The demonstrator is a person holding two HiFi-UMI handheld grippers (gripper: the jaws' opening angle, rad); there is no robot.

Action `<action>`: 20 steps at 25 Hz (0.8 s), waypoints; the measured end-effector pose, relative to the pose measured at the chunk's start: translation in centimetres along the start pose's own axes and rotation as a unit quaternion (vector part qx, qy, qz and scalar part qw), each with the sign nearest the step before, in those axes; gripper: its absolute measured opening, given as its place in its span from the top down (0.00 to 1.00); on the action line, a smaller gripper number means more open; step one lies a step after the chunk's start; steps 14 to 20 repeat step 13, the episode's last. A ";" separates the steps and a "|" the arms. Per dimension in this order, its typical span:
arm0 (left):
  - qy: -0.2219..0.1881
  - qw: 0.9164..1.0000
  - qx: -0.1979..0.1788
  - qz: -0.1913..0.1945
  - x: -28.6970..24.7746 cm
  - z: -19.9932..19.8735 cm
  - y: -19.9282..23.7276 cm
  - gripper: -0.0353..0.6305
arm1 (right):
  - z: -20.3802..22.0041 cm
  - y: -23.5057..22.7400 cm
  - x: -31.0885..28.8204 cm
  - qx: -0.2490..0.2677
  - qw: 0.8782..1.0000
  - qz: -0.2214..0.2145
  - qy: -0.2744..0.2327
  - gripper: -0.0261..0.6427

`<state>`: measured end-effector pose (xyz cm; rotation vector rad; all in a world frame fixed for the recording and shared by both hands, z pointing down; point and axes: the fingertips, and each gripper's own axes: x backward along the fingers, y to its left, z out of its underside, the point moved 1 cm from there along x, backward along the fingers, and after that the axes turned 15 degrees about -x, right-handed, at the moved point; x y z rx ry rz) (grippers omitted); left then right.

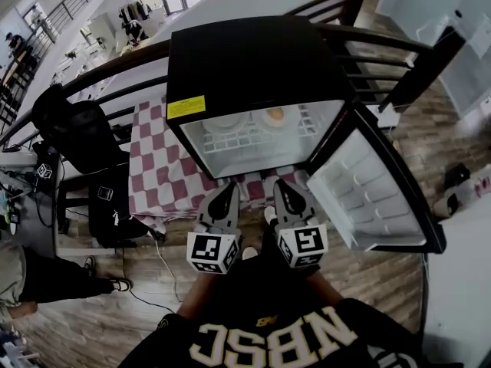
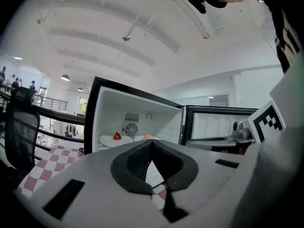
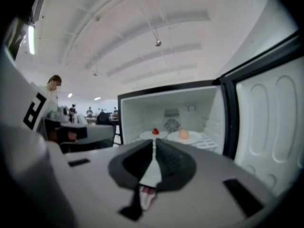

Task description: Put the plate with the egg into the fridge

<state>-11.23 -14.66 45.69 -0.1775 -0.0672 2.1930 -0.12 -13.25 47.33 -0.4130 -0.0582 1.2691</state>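
Sitting on the wire shelf [image 1: 244, 141] inside the open fridge [image 1: 245, 60], the plate with the egg [image 1: 278, 118] is on the right side, just beside a second plate [image 1: 226, 123]. That second plate holds a small red thing [image 3: 155, 131], too tiny to name. In the left gripper view, the gripper's own tips hide most of the egg's plate. The fridge door [image 1: 376, 198] swings open to the right. A checked cloth [image 1: 153, 159] lies under the fridge, and the fridge covers much of it. The left gripper [image 1: 227, 188] and the right gripper [image 1: 281, 188] sit side by side in front of the fridge, not touching it. Both have their jaws pressed together with nothing in them.
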 end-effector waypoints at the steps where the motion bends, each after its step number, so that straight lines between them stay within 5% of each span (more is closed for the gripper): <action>1: -0.002 1.000 -0.001 -0.003 0.3 0.0 0.1 0.92 | 0.0 0.3 0.1 0.005 1.000 -0.001 -0.001 0.91; 20: -0.004 1.000 0.013 -0.022 3.2 0.6 1.9 0.92 | 0.4 3.4 0.5 0.038 0.999 -0.004 0.002 0.91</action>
